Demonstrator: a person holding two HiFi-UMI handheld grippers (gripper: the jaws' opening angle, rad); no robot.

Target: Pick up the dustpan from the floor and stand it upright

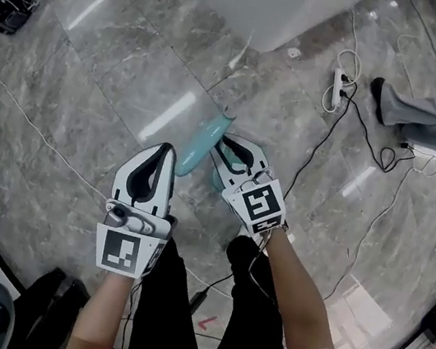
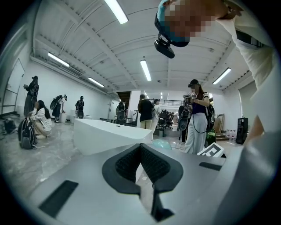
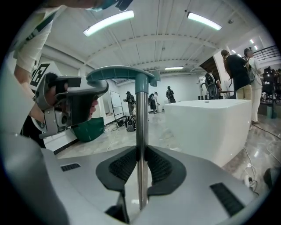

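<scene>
The teal dustpan with a long silver pole [image 3: 141, 110] stands upright, its crossbar grip topmost, clamped in the jaws of the right gripper [image 3: 141, 151] above the grey marble floor [image 1: 120, 69]. The left gripper [image 2: 140, 148], jaws together on nothing, hangs just beside it, and a white tub-like block [image 1: 257, 1] and black cables [image 1: 321, 142] lie beyond

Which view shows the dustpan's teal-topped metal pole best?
Right gripper view: the teal-topped metal pole runs upright between the right gripper's pads, teal grip on top. Head view shows only that grip from above; left gripper view, a teal sliver.
</scene>
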